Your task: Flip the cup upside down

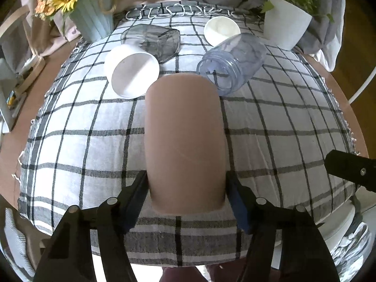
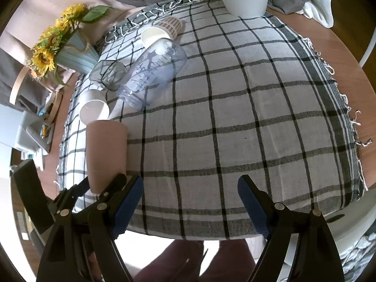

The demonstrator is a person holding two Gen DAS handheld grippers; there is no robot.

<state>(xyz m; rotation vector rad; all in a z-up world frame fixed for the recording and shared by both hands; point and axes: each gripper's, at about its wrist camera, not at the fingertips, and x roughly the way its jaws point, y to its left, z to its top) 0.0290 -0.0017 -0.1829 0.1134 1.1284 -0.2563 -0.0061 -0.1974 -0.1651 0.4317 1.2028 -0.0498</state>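
1. A round wooden table (image 2: 347, 75) carries a checked grey-and-white cloth (image 2: 235, 117) with fringed edges; rumpled grey and beige fabric lies behind it.
2. At the far edge stand a white plant pot (image 1: 287, 27) and a pale blue vase of sunflowers (image 1: 94, 16).
3. On the cloth lie a clear plastic jar (image 1: 231, 62), a grey glass (image 1: 152, 40), a white cup (image 1: 132, 71) and a paper cup (image 1: 222, 30), all on their sides.
4. The tan cup (image 1: 185, 141) is clamped between the left gripper (image 1: 186, 202) pads, above the cloth.
5. The right gripper (image 2: 190, 202) is spread wide, holding nothing.
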